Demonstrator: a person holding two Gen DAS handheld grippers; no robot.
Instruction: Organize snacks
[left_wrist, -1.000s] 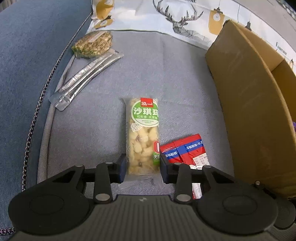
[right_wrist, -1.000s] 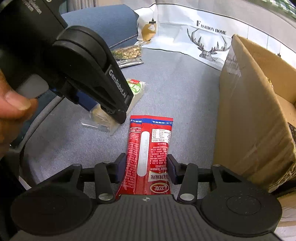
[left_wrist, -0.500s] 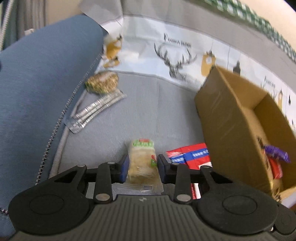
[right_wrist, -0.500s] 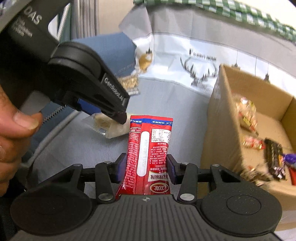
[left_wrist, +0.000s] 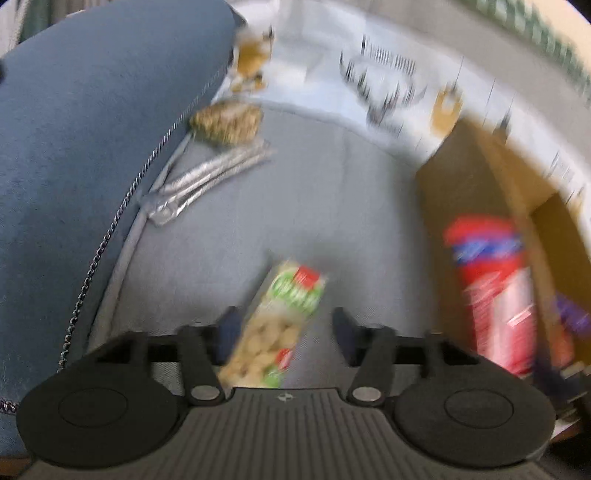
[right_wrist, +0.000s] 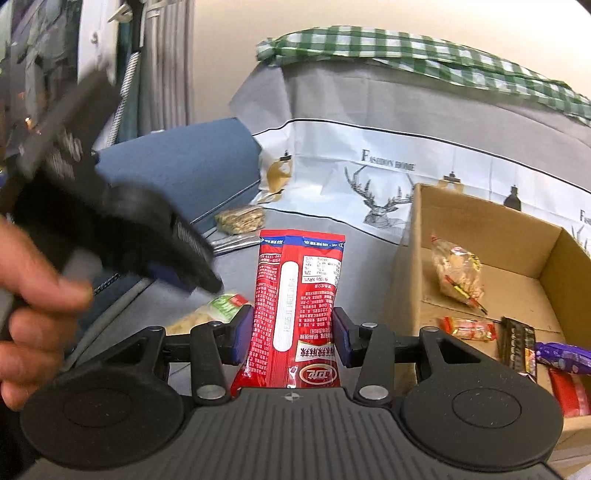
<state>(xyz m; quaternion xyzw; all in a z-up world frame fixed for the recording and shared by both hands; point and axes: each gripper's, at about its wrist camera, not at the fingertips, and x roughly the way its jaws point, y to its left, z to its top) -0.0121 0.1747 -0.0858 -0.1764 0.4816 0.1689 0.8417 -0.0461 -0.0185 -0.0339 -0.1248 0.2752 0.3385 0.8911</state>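
Left gripper (left_wrist: 282, 330): its jaws are opening; the green-labelled snack pack (left_wrist: 275, 330) is lying tilted between them, with a clear gap on the right side, so the pads are not pressing on it.
Green-labelled snack pack: it is sitting over the grey sofa cushion (left_wrist: 295, 192), its green end pointing up and to the right; the view is blurred, so I cannot tell whether it is touching the cushion.
Right gripper (right_wrist: 290, 332): its jaws are partly closed and gripping the red snack packet (right_wrist: 295, 295), which is standing upright between the blue pads.
Red snack packet: it is being held just left of the cardboard box (right_wrist: 480, 229).
Cardboard box: it is standing open on the cushion, holding several wrapped snacks, among them a clear bag (right_wrist: 456, 271) and a purple wrapper (right_wrist: 563, 356).
Other snacks: a grain bar (left_wrist: 225, 122) and silver stick packs (left_wrist: 207, 179) are lying near the blue cushion (left_wrist: 92, 122).
Person's hand (right_wrist: 33, 306): it is holding the left gripper's handle.
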